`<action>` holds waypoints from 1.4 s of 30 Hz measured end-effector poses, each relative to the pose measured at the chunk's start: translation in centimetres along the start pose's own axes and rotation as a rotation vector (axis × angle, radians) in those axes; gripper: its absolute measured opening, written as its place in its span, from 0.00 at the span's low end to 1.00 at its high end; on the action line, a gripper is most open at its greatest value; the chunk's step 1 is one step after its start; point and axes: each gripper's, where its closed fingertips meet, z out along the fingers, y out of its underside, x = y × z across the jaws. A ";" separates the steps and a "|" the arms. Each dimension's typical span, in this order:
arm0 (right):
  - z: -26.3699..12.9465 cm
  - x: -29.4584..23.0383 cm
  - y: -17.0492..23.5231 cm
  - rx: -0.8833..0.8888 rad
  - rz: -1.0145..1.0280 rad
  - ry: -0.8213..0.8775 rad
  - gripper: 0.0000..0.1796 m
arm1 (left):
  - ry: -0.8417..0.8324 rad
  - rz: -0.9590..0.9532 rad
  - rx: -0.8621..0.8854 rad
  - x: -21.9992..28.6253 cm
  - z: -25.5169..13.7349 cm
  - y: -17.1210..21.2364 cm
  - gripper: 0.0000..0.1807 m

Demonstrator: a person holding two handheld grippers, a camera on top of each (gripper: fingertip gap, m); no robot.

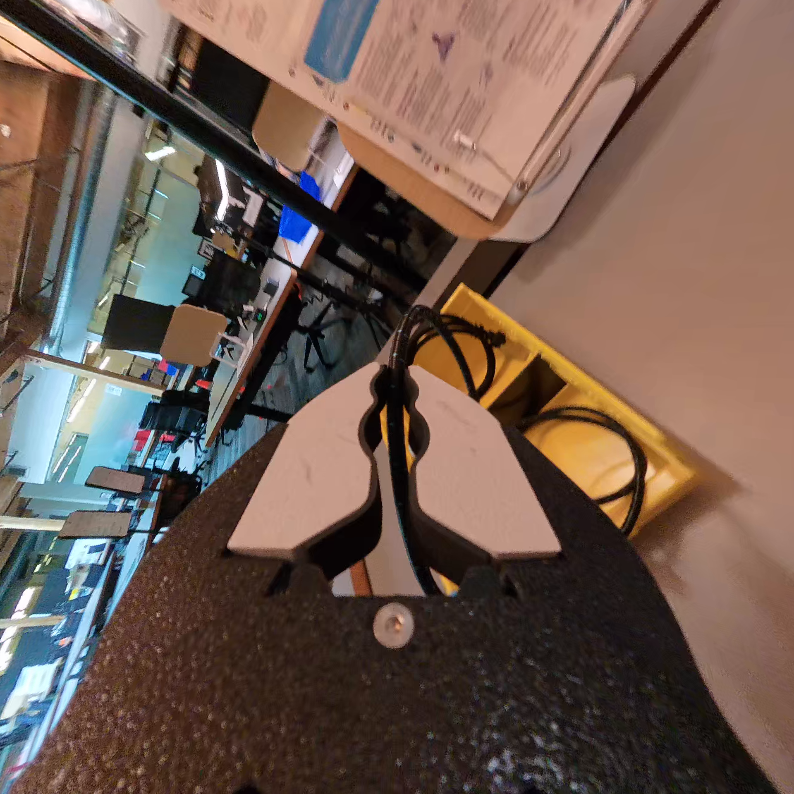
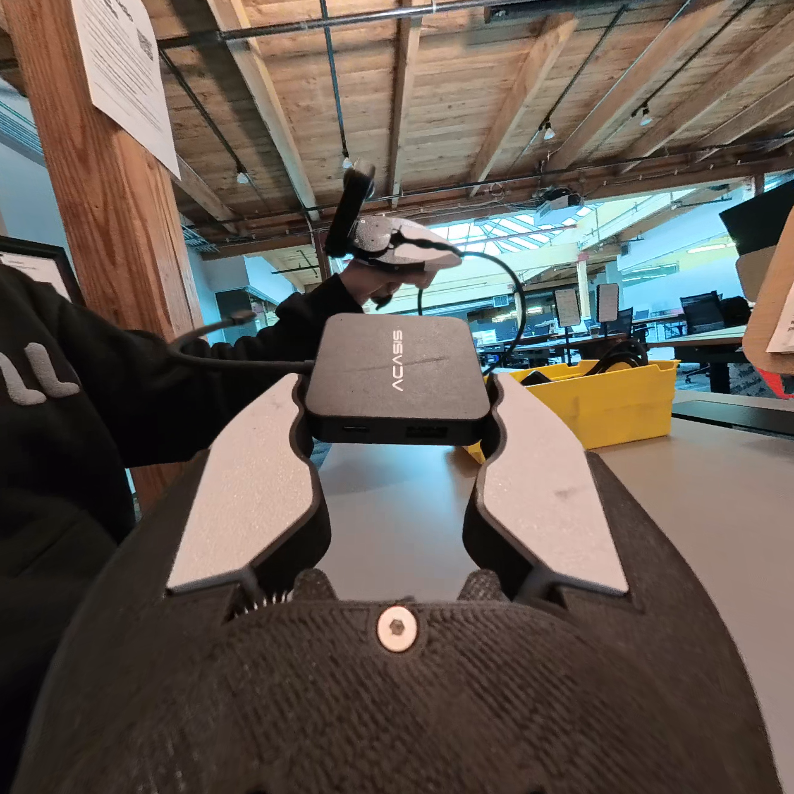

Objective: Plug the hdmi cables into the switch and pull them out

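Black braided HDMI cable [image 1: 397, 451] is running up the narrow gap between the fingers of my left gripper [image 1: 393, 374], and the grey pads [image 1: 318, 468] are pinching it near their tips; past the tips it is arching over and dropping into the yellow bin [image 1: 571, 434], where more black cable is lying coiled in two compartments. My right gripper [image 2: 397, 404] is clamping the switch [image 2: 397, 369], a flat dark box with rounded corners, by its two side edges and holding it level above the grey table [image 2: 696, 485]. Two ports are facing me on its near edge. A thin dark lead [image 2: 223, 361] is leaving its left side. In the right wrist view, my left gripper is hovering above and behind the switch, apart from it, with the cable looping down toward the bin. I cannot tell where the cable's plug is.
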 end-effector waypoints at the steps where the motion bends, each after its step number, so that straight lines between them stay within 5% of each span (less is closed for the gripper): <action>1: 0.1 0.0 0.1 -0.003 -0.003 -0.001 0.44 | -0.002 -0.016 0.027 0.3 0.3 -0.6 0.04; 10: 0.4 0.2 1.0 -0.058 -0.032 0.021 0.44 | 0.121 -0.303 0.193 2.1 6.4 2.7 0.03; 14: 0.3 0.2 0.6 -0.038 -0.027 0.014 0.44 | 0.200 -0.439 0.323 1.8 4.7 0.7 0.03; 22: 0.0 -0.1 0.0 -0.011 -0.009 -0.015 0.44 | 0.252 -0.395 0.468 2.2 -0.7 -6.4 0.04; 29: -0.9 -1.6 -0.7 0.015 -0.003 -0.097 0.44 | 0.478 -0.711 0.463 7.9 -3.6 -9.9 0.03; 34: -1.6 -3.9 -2.3 0.110 0.112 -0.277 0.44 | 0.540 -0.617 0.689 13.9 -5.0 -11.8 0.04; 42: -1.9 -3.7 -2.5 0.115 0.118 -0.265 0.44 | 0.695 -0.251 0.943 23.2 -8.7 -10.4 0.03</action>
